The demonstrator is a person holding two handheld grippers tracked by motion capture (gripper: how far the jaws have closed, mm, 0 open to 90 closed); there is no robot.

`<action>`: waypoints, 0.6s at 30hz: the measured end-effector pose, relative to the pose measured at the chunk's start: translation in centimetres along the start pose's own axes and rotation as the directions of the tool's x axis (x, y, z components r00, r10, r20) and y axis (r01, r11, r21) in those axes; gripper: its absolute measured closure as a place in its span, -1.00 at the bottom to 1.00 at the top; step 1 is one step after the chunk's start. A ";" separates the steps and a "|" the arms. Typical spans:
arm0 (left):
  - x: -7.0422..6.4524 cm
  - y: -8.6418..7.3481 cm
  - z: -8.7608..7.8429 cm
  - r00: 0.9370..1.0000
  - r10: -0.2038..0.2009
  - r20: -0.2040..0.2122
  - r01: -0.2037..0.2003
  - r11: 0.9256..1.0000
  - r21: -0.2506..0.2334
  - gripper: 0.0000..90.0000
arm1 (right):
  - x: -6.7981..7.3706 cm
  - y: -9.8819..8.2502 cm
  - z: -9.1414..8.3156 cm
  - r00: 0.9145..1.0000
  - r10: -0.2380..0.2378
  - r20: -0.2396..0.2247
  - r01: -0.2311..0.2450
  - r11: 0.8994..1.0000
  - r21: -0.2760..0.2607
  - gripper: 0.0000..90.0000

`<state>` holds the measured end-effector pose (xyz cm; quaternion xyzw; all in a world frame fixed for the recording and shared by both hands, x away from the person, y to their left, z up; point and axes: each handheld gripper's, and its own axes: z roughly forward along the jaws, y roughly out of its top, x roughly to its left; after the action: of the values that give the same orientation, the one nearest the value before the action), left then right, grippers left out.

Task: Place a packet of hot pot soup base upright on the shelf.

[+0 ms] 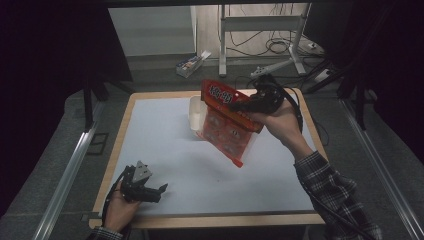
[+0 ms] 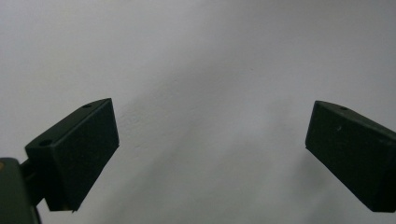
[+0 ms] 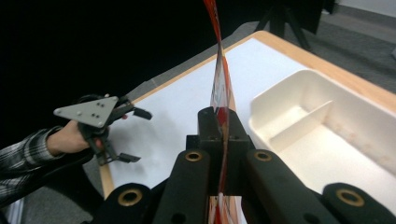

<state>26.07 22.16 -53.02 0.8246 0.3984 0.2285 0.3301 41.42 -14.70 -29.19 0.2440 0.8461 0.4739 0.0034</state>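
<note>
A red snack bag [image 1: 226, 120] is clamped in the right hand-held gripper [image 3: 219, 122] above the tabletop [image 1: 165, 150]; a white divided tray [image 3: 327, 135] is revealed alongside. The left hand-held gripper [image 2: 210, 140] is held apart, empty.

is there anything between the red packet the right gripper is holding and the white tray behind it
Nothing visible. The right gripper holds the red packet in the air right beside the white tray, whose compartments look empty.

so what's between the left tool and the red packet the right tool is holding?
Nothing: bare white table between the left tool and the red packet clamped in the right tool, seen in the high view. The white tray sits behind the packet.
</note>
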 end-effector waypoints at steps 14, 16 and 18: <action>0.0 0.0 0.0 1.000 0.000 0.000 0.000 1.000 0.000 -0.94 | -3.7 2.5 -1.3 0.995 0.006 0.097 -0.003 1.000 -0.024 0.97; 0.0 0.0 0.0 1.000 0.000 -0.001 0.000 1.000 -0.001 -0.94 | -4.3 2.8 -1.2 0.995 0.001 0.102 0.002 1.000 -0.027 0.98; 0.0 0.0 0.0 1.000 0.000 0.001 0.000 1.000 -0.001 -0.94 | -4.8 3.1 -1.2 0.994 0.000 0.110 0.004 1.000 -0.030 0.97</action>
<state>26.05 22.16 -53.00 0.8245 0.3984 0.2284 0.3306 46.61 -16.30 -27.16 0.2689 0.8376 0.4724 0.0543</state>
